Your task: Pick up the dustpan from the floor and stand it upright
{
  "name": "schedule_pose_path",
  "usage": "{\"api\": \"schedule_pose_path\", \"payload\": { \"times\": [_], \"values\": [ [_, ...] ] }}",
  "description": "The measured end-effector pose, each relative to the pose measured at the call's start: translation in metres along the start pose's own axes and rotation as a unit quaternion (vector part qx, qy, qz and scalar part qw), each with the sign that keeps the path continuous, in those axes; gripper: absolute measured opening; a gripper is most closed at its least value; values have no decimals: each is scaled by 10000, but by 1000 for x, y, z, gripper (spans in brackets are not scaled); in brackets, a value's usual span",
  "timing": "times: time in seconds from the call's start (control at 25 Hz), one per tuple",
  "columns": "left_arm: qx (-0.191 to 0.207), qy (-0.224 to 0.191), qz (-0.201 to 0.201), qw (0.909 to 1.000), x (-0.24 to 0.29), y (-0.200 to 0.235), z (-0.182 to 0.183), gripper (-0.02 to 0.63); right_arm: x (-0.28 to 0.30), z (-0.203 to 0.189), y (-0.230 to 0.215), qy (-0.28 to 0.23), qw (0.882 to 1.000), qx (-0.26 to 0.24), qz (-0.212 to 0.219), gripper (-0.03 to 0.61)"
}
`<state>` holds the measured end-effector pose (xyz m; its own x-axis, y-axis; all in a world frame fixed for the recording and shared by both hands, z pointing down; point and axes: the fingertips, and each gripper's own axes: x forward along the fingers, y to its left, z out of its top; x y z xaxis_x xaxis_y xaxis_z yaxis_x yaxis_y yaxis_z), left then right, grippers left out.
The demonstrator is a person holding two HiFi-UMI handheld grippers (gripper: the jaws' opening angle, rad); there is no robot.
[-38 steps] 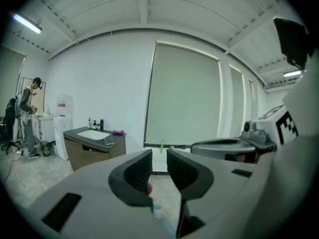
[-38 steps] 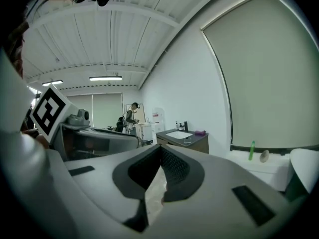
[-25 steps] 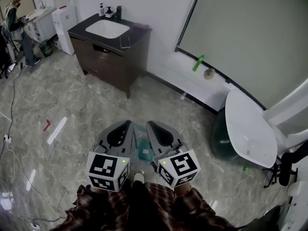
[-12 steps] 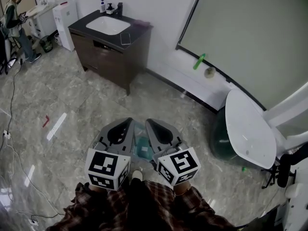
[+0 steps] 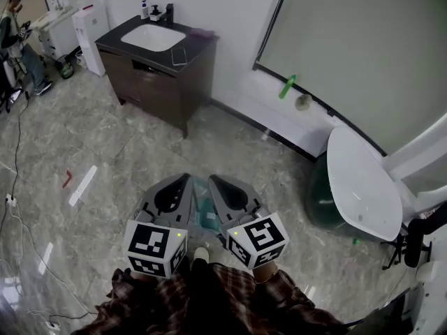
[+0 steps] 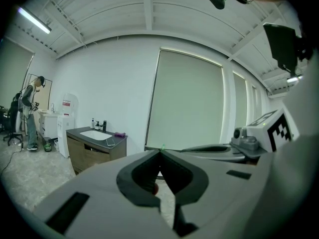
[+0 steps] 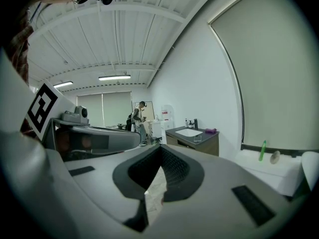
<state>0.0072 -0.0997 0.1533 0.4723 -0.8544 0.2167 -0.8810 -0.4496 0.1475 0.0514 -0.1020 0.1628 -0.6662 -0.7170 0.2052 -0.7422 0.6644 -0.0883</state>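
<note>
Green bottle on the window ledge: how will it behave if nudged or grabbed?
The green bottle probably tips easily: it stands tall and slim on the ledge. It is likely light, since it looks like small plastic. Once down it may roll, as its body looks round.

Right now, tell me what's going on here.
A person holds the left gripper and the right gripper side by side, close to the body, above the marble floor. Both have their jaws together and hold nothing. A teal thing, perhaps the dustpan, lies on the floor below them, partly hidden. Nothing is picked up yet.
</note>
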Motion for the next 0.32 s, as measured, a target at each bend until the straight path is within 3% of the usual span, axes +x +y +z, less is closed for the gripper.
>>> {"api": "schedule_pose_path", "payload": {
  "times": [0.32],
  "values": [
    [-79,97,154,9998,-5,9,-12,11,6,-13,9,114,9998,89,123,11]
  ]
}}
